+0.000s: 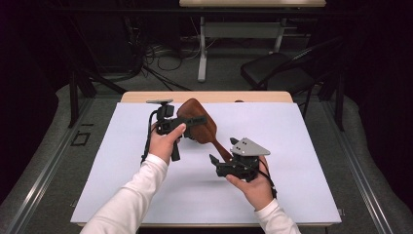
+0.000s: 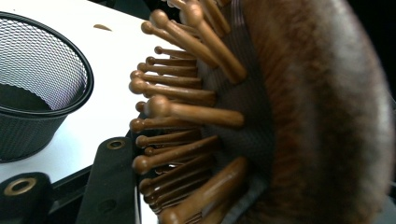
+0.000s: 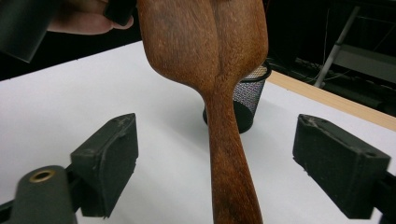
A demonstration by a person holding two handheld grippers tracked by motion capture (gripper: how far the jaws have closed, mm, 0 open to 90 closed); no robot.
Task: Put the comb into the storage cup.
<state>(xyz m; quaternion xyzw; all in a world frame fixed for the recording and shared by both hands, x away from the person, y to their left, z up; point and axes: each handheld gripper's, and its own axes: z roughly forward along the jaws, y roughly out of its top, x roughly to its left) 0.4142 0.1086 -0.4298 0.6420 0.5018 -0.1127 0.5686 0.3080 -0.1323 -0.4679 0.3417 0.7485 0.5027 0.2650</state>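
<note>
Our left gripper (image 1: 187, 122) is raised over the white mat (image 1: 122, 161), pinching the head of the wooden hairbrush (image 1: 199, 124). A black mesh cup (image 3: 250, 100) stands behind the brush. Our right gripper (image 1: 216, 165), jaws spread apart, flanks the brush's handle without touching it. Bare mat lies around the brush.

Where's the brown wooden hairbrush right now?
In the high view the brown wooden hairbrush is above the table's middle, its head clamped in the left tool, its handle between the open right tool's jaws.
</note>
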